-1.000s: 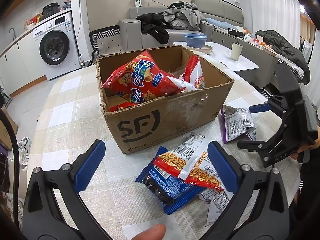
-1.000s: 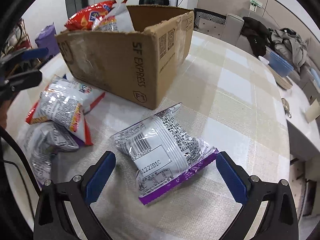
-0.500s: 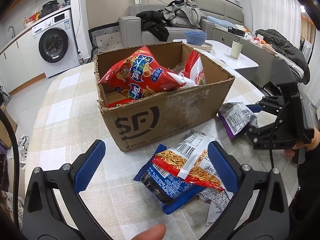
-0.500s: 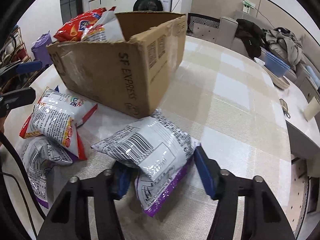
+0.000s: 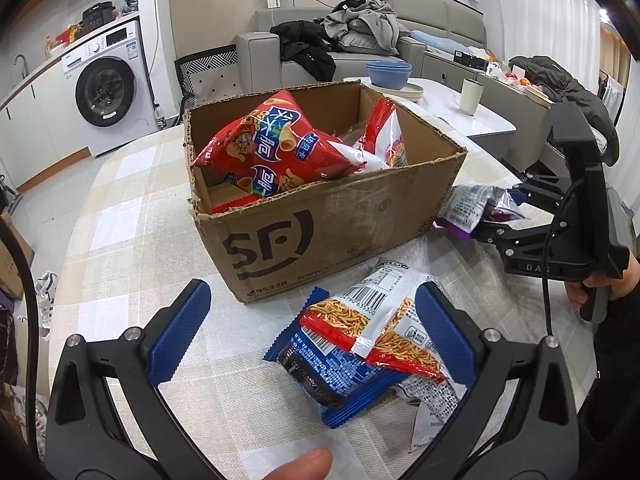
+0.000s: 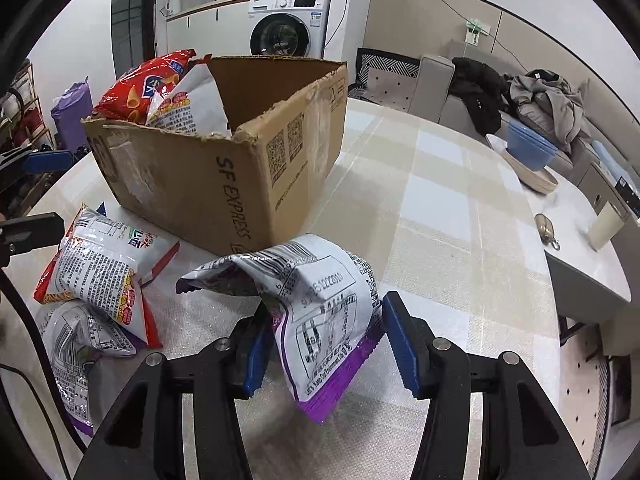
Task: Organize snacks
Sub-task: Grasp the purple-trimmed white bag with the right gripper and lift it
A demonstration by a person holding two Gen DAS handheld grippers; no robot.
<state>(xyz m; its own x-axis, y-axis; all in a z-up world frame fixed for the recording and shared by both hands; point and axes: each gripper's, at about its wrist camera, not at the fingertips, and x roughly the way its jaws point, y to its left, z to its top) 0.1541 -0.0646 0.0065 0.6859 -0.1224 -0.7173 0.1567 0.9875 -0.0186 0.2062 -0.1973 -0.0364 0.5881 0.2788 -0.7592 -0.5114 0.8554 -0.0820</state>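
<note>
- While your right gripper (image 6: 320,344) pinches the purple packet (image 6: 320,300) just off the table (image 6: 440,208), the box (image 6: 240,176) stands at 11 o'clock, nearer this hand.
- The packet's long axis runs 10 to 5 o'clock.
- Your left gripper (image 5: 312,336) is spread, holding nothing.
- Count: three packets at 9 o'clock; two visible bags boxed.

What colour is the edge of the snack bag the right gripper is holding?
Purple, on the silver snack bag; clearest in the right wrist view.

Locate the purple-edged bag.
The purple-edged bag sits between the right gripper's fingers, beside the box's near corner.
</note>
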